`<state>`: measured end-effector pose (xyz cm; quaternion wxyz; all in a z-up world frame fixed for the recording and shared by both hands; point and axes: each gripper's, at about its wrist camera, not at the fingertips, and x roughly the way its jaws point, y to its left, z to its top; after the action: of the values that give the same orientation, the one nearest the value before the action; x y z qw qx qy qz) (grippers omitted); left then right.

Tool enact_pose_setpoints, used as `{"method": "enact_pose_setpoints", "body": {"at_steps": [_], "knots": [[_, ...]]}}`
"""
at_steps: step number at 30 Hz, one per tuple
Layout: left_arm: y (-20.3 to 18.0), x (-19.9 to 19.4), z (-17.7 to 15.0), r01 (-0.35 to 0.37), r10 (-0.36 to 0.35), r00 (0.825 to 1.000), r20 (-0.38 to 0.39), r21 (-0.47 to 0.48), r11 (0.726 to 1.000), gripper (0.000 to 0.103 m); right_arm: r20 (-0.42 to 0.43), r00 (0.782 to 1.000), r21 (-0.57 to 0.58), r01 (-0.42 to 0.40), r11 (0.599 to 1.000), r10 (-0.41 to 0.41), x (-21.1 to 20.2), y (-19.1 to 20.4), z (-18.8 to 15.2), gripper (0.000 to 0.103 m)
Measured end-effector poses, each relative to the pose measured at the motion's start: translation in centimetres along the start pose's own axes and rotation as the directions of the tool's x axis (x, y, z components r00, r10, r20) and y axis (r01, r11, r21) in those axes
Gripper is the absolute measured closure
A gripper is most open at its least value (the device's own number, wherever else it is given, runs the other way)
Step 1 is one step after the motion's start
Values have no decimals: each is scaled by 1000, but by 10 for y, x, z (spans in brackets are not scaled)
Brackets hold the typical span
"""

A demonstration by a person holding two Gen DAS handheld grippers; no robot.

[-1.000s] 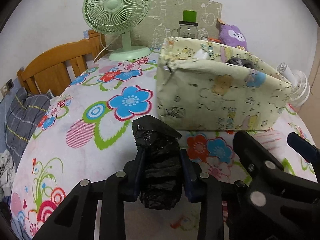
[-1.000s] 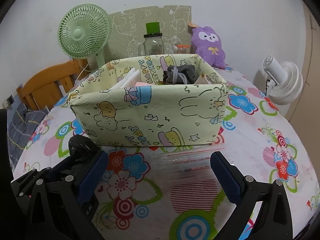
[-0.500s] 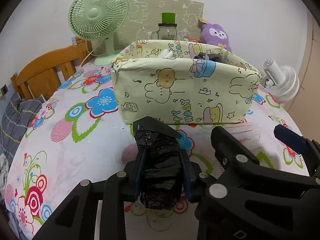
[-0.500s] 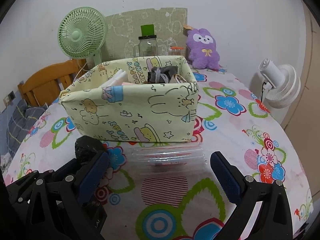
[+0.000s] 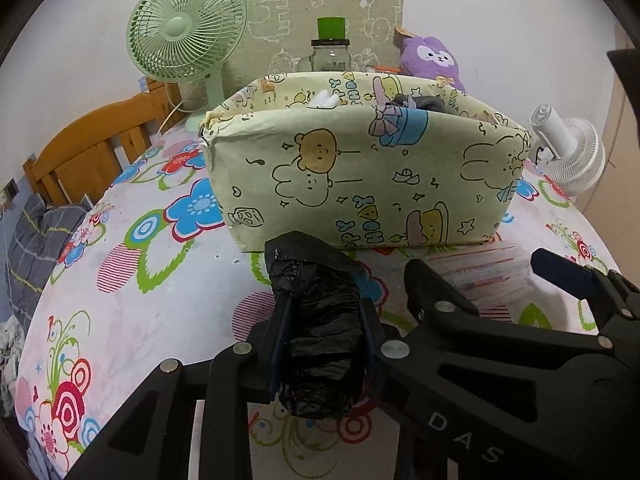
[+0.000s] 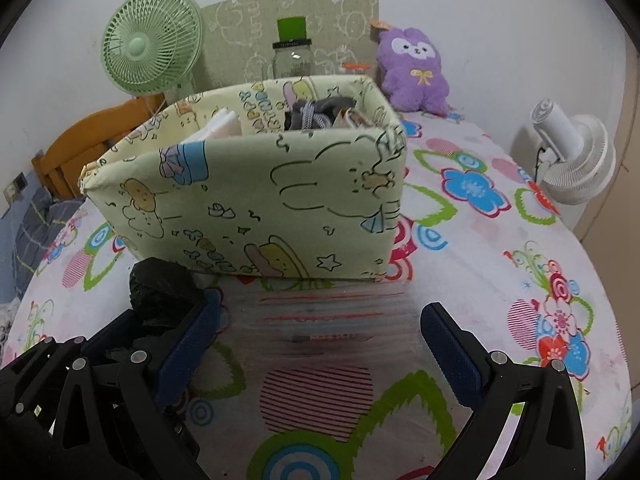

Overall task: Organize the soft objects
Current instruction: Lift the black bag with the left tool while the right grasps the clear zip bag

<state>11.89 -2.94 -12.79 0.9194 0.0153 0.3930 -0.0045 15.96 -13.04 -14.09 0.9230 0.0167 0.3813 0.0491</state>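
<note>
Left tongs pinch a black plastic bag roll above the table's near edge, before the fabric bin, while right tongs gape empty over a clear pouch.

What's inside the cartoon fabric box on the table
Over the fabric box rim, folded white cloth shows at left, a grey bundle with striped cord at right. The near wall hides everything lower and the bottom.

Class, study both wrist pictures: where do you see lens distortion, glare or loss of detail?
Left wrist view: dark fisheye corners, the fabric box bulges, the black bag roll loses detail. Right wrist view: the table edge curves, and the clear plastic bags show faint sheen.
</note>
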Motion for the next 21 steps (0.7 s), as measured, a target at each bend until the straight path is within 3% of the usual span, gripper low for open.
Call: {"method": "enact_pose_setpoints", "body": {"at_steps": [9,11,13,21], "knots": [[-1,5,1,-9,9,1000,-10,9,1000,69,-38,999,19,3,1000,-3,10,-3,-1,0],[-2,5,0,-14,14,1000,-9,16,1000,69,-42,999,22,1,1000,0,10,-4,-1,2],[-3,5,0,-19,19,1000,-7,21,1000,69,-40,999,16,-16,1000,17,8,-2,-2,10],[-3,1,-3,0,1,1000,-6,22,1000,69,-31,999,28,-15,999,16,1,-2,-6,12]]}}
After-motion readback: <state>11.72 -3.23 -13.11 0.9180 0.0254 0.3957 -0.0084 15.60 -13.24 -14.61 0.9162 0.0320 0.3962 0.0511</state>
